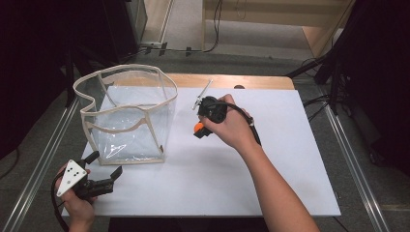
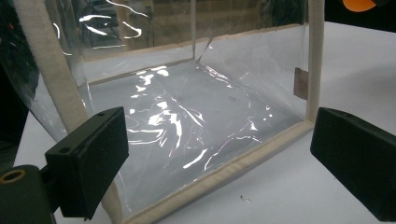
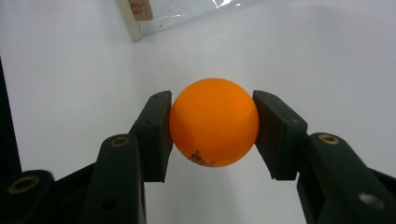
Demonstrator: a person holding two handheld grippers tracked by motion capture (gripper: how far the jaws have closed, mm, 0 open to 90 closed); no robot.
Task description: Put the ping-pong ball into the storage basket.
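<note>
An orange ball [image 3: 214, 122] sits squeezed between the two black jaws of my right gripper [image 3: 212, 133], which is shut on it. In the high view that gripper [image 1: 199, 129] hovers over the white board just right of a clear plastic bag [image 1: 126, 114] with cream fabric edging, the ball [image 1: 198, 127] showing as an orange spot at its tip. My left gripper [image 1: 104, 163] rests at the board's front left corner, open, pointing at the bag's lower front edge. In the left gripper view the wide jaws frame the bag's [image 2: 187, 116] empty clear bottom and cream seam, with nothing between them.
The white board [image 1: 270, 159] lies on a wooden table [image 1: 232, 81]. The bag stands upright with its mouth open at the top. Metal rails [image 1: 348, 159] run along both sides of the table. Dark equipment and cables stand at the back.
</note>
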